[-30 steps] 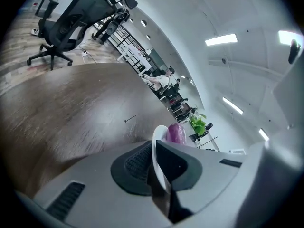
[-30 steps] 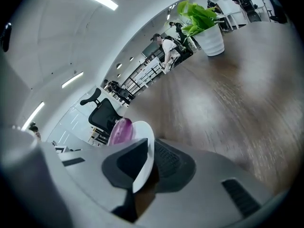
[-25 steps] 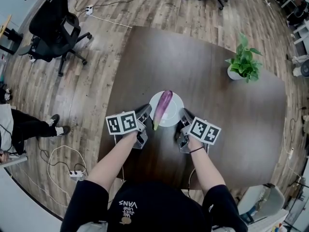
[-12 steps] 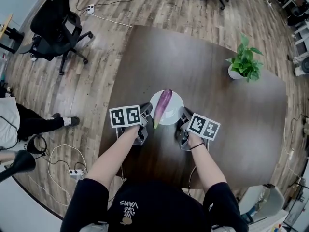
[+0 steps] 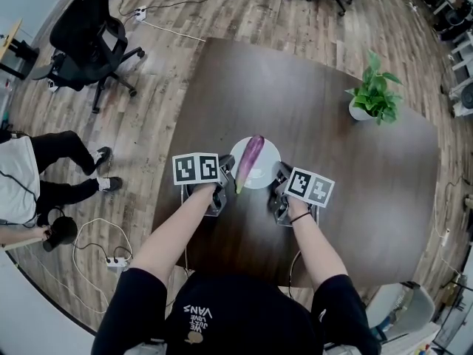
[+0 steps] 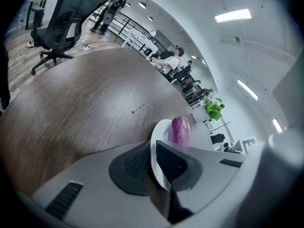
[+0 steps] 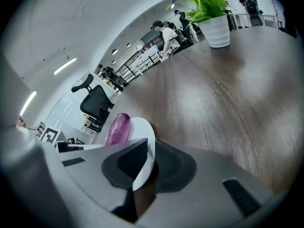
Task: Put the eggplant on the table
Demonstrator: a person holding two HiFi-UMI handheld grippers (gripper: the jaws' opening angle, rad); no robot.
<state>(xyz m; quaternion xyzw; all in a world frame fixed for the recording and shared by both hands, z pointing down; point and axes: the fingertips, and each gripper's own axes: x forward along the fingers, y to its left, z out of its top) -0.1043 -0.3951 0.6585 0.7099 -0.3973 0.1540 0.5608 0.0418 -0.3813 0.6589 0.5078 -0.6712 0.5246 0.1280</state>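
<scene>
eggplant (image 5: 250, 161): purple, long, lies on the white plate (image 5: 270, 152); runs from the far rim to the near rim, and its pale-green near tip sticks out past the near rim, just beside the left gripper (image 5: 224, 171).
eggplant in gripper views: only a purple hump shows above the plate edge in the left gripper view (image 6: 180, 129) and in the right gripper view (image 7: 118, 127); the rest is hidden behind jaw and plate.
plate: round, over the near middle of the table (image 5: 318, 102); cannot tell whether it rests on the wood or is lifted a little.
left gripper jaws: closed on the plate's left rim (image 6: 159, 148); the rim sits edge-on between the two dark pads (image 6: 135, 163).
right gripper (image 5: 281, 176) jaws: clamped on the plate's right rim (image 7: 144, 148), rim between the dark pads (image 7: 166, 163).
marker cubes: one on each gripper, they cover most of the gripper bodies in the head view.
arms: bare forearms reach from the bottom edge; the person's torso is cut off by the frame.
table: dark wood, rounded edge, the near side partly hidden by the person.
potted plant (image 5: 373, 95): white pot, far right of the table, well apart from the plate; seen large in the right gripper view (image 7: 211, 13).
office chair (image 5: 89, 35): black, on the wood floor off the table's far left corner.
second person (image 5: 29, 187): at the left edge, cut off, only legs and part of the body show.
power strip (image 5: 118, 266): on the floor with white cable, small, details unclear.
</scene>
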